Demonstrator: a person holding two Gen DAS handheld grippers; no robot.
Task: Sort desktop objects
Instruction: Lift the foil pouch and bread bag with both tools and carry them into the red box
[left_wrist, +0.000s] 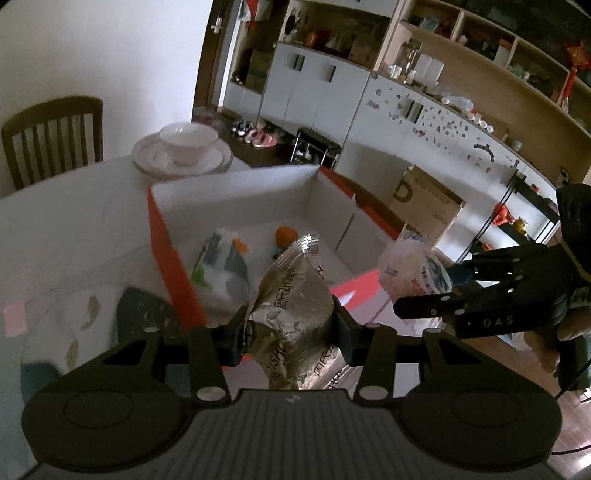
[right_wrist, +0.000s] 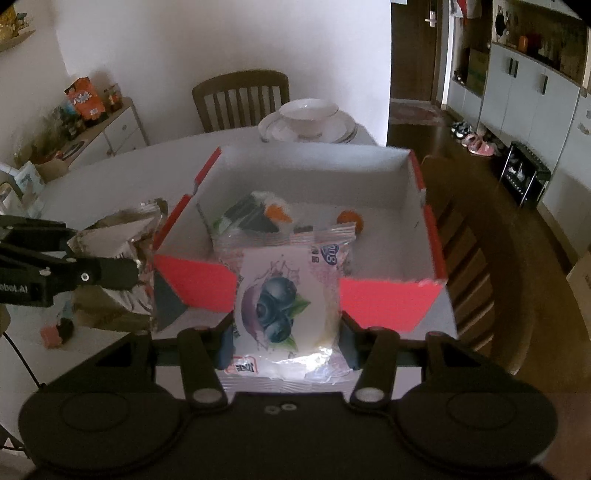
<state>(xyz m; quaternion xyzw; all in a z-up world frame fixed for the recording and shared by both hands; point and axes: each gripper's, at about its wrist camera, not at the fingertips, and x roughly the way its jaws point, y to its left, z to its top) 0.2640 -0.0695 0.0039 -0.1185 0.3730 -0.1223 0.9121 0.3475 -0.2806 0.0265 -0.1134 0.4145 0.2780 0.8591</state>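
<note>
My left gripper (left_wrist: 290, 328) is shut on a crinkled silver foil snack bag (left_wrist: 291, 295), held above the near left corner of a red box with white inside (left_wrist: 236, 192). My right gripper (right_wrist: 286, 341) is shut on a clear blueberry-print snack packet (right_wrist: 284, 295), held above the box's near red wall (right_wrist: 388, 299). Inside the box lie a dark-and-white packet (right_wrist: 255, 216) and a small orange fruit (right_wrist: 351, 218). The right gripper with its packet also shows in the left wrist view (left_wrist: 424, 302), and the left gripper with the foil bag in the right wrist view (right_wrist: 110, 266).
A white bowl on stacked plates (right_wrist: 308, 118) stands behind the box on the white round table (right_wrist: 110, 162). Wooden chairs stand at the far side (right_wrist: 240, 96) and right (right_wrist: 472, 258). A small pink object (right_wrist: 55, 332) lies on the table at left.
</note>
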